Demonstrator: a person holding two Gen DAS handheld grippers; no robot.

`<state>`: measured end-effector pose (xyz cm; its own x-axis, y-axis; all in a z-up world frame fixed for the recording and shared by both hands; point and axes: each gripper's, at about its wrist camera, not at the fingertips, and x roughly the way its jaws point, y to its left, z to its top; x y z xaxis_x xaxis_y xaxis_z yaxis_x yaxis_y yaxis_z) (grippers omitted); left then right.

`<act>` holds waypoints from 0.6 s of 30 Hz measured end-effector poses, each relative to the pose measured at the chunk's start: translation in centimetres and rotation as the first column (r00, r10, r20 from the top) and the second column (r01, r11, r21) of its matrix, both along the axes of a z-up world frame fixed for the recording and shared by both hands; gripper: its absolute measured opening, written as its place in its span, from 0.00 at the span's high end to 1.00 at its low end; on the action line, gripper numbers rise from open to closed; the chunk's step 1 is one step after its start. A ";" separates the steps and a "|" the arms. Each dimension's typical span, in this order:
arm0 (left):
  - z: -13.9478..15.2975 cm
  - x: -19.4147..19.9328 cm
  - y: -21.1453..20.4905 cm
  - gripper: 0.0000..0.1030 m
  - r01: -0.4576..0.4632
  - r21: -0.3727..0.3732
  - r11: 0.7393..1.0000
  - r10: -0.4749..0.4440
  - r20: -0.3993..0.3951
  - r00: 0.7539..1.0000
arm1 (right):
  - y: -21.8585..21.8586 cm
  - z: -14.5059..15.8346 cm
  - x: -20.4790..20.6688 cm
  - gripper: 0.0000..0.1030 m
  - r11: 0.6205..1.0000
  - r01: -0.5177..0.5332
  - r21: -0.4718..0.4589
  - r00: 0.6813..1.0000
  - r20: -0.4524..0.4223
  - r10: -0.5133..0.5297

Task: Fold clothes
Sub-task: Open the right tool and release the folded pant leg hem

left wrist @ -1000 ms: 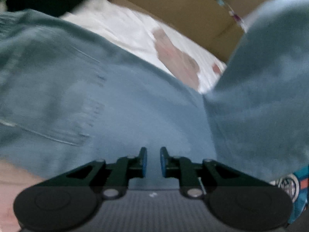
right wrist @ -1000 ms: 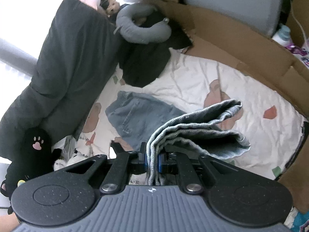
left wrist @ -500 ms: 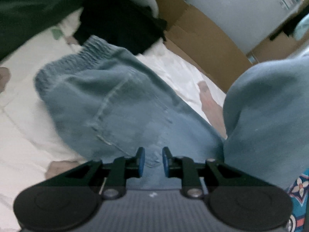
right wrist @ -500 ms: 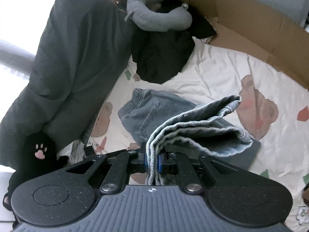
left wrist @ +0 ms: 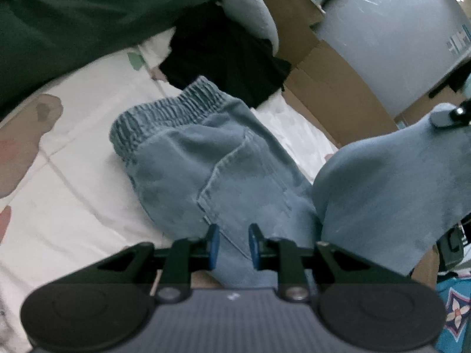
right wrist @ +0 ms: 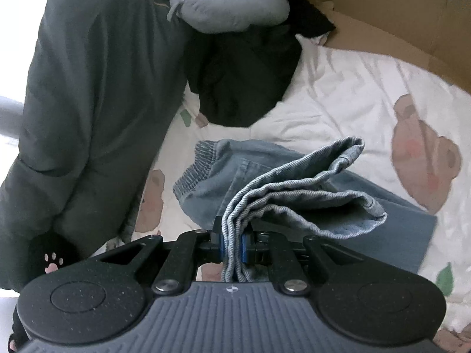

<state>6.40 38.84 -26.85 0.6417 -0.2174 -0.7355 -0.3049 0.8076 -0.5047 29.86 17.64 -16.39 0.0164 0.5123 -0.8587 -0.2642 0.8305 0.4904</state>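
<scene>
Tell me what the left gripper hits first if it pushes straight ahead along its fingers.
Most likely the jeans: the left gripper is open with denim right between and ahead of its fingers, near the back pocket. Depth is unclear, so contact may come sooner or later.

Light-blue denim jeans [right wrist: 265, 182] lie waistband-up on the bedsheet, their gathered hems lifted.

Right tool [right wrist: 232, 242] clamps the jeans' [right wrist: 294, 203] stacked hems (lifted).

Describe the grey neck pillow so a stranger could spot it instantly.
Start at the white bear-print bedsheet. At its far end lies a heap of black clothing; the neck pillow rests on top. It alone is a curved, plump grey tube.
</scene>
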 end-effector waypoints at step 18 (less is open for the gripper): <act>0.6 -2.9 3.4 0.70 -0.151 0.026 0.988 0.152 -0.022 0.988 | 11.3 -11.9 1.3 0.78 0.989 -0.109 0.102 0.986 -0.116 0.121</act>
